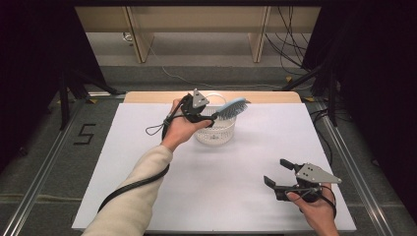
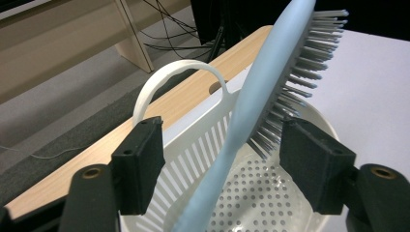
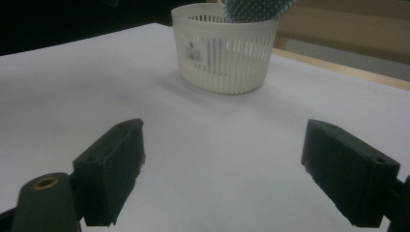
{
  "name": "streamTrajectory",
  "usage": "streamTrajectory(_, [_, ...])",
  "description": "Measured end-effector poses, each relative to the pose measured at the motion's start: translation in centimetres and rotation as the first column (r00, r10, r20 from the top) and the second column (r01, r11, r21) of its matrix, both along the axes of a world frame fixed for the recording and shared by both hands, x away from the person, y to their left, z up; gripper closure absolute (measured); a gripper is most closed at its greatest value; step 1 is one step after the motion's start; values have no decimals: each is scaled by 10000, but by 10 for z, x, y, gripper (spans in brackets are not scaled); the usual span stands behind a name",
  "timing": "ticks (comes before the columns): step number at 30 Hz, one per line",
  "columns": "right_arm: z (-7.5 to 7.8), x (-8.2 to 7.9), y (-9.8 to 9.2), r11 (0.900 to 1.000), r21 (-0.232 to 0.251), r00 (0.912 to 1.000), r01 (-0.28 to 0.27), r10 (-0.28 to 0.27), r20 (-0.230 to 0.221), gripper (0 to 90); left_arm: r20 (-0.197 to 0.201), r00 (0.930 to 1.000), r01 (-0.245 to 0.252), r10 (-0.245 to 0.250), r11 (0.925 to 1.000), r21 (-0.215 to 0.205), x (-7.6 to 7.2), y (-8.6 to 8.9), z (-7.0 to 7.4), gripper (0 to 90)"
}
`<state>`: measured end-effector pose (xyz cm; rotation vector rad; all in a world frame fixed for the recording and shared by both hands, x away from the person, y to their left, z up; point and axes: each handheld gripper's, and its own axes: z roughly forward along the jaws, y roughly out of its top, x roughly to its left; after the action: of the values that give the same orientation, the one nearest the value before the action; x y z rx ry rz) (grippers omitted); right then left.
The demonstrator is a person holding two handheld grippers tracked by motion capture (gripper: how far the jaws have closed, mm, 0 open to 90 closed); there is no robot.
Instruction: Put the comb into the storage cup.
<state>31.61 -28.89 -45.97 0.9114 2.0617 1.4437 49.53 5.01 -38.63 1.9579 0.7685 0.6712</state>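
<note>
Standing in the basket [image 1: 215, 130], hairbrush [image 1: 231, 108] sits between left gripper [image 1: 212, 118] jaws, apart, not pressing; right gripper [image 1: 276, 173] jaws wide apart, empty.

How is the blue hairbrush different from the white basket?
The hairbrush is light blue with grey bristles; the basket is white all over. The hairbrush is long and thin; the basket is round and wide, with slots in its wall and holes in its bottom. The hairbrush leans tilted, its head sticking out over the rim; the basket stands upright on the table. Both look like plastic.
</note>
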Motion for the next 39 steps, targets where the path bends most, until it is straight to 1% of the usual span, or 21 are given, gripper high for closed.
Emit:
streamTrajectory(2, [0, 0, 0, 10000, -13, 10000, -1, 1, 33, 161, -79, 10000, 55, -55, 9999, -89, -4, 4, 2, 284])
streamTrajectory(6, [0, 0, 0, 10000, -33, 10000, 25, -25, 15, 162, -308, 9995, 114, -119, 9998, -173, -12, 11, 4, 188])
streamTrajectory(8, [0, 0, 0, 10000, -5, 10000, 35, -35, 31, 161, -342, 9993, 107, -115, 9997, -224, -16, 15, 6, 149])
streamTrajectory(9, [0, 0, 0, 10000, -9, 10000, 43, -43, 32, 161, -351, 9993, 120, -127, 9997, -207, -18, 18, 7, 144])
streamTrajectory(11, [0, 0, 0, 10000, -3, 10000, 59, -59, 24, 161, -404, 9992, 60, -67, 9998, -163, -22, 22, 8, 95])
streamTrajectory(13, [0, 0, 0, 10000, -8, 10000, 57, -57, 29, 161, -375, 9993, 11, -12, 10000, -51, -26, 27, 8, 56])
streamTrajectory(17, [0, 0, 0, 10000, -34, 10000, 85, -85, 42, 161, -410, 9991, -95, 93, 10000, -26, -34, 37, 8, 2])
streamTrajectory(20, [0, 1, 0, 9999, -58, 9999, 115, -115, 29, 161, -398, 9992, -87, 87, 10000, -6, -42, 45, 8, 0])
streamTrajectory(24, [0, 1, 0, 9999, -48, 9999, 128, -127, 44, 161, -369, 9992, -152, 149, 9998, -92, -51, 57, 7, 0])
streamTrajectory(26, [0, 1, 0, 9999, -74, 9999, 136, -135, 40, 161, -359, 9991, -239, 232, 9995, -205, -56, 64, 7, 0])
streamTrajectory(31, [0, 1, -1, 9999, -61, 9999, 155, -155, 42, 161, -273, 9989, -396, 389, 9989, -249, -62, 76, 5, 0])
streamTrajectory(35, [0, 1, -1, 9998, -65, 9998, 179, -178, 34, 161, -390, 9985, -406, 390, 9984, -395, -66, 82, 3, 0])
streamTrajectory(39, [0, 1, -1, 9998, -46, 9998, 189, -188, 28, 161, -510, 9982, -352, 329, 9984, -440, -72, 86, 1, 0])
